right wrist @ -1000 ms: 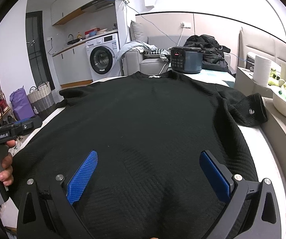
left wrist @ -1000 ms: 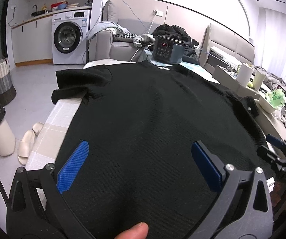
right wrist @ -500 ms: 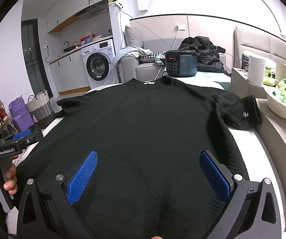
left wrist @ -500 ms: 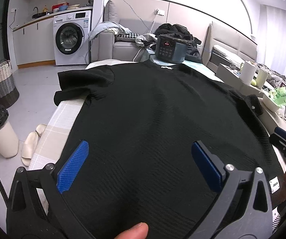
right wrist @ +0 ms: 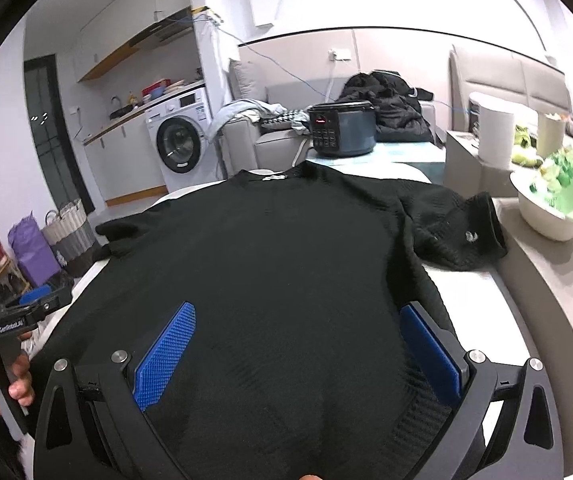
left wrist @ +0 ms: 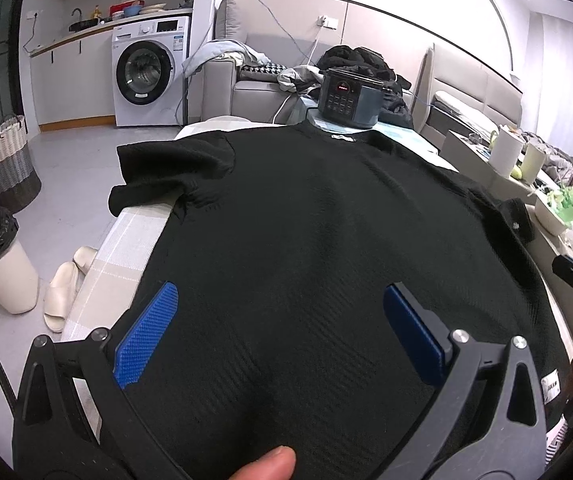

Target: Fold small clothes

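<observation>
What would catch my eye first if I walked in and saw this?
The big black ribbed knit T-shirt spread flat across the table fills both views, neck end away from the cameras, one short sleeve drooping over the table's left edge. Next, the blue-padded left gripper and right gripper above its hem, jaws wide apart and holding nothing. Beyond the collar sits a dark round electric cooker with a red display.

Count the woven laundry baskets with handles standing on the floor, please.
1 woven grey-and-cream laundry basket stands on the floor at far left, left of the white washing machine. Others may be hidden out of view.
</observation>
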A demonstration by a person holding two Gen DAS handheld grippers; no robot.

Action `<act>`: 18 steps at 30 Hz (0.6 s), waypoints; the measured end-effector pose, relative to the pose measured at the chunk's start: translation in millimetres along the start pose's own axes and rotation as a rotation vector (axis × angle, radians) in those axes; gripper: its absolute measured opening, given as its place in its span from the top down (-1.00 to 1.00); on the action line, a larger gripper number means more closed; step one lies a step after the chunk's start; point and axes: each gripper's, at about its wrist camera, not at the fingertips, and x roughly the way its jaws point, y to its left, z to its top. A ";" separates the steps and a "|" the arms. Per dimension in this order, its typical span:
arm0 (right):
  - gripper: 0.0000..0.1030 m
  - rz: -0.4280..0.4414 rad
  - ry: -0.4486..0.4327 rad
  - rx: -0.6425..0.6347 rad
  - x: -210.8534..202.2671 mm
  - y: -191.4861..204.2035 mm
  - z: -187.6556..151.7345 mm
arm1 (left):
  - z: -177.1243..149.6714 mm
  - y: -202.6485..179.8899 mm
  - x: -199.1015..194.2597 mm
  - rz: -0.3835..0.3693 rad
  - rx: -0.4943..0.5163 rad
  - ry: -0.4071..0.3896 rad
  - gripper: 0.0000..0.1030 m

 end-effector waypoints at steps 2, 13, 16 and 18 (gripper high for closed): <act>-1.00 -0.003 0.015 0.022 3.9 -5.6 1.7 | 3.1 1.3 3.0 -0.002 -0.011 0.004 -0.98; -1.00 0.034 0.109 0.154 34.2 -29.5 3.2 | 19.6 7.5 24.3 -0.027 -0.031 0.034 -0.98; -1.00 0.027 0.111 0.198 41.1 -37.3 7.7 | 25.5 11.6 30.3 -0.031 -0.041 0.033 -0.98; -1.00 0.021 0.105 0.234 45.0 -43.5 12.6 | 29.6 14.3 34.8 -0.033 -0.050 0.034 -0.98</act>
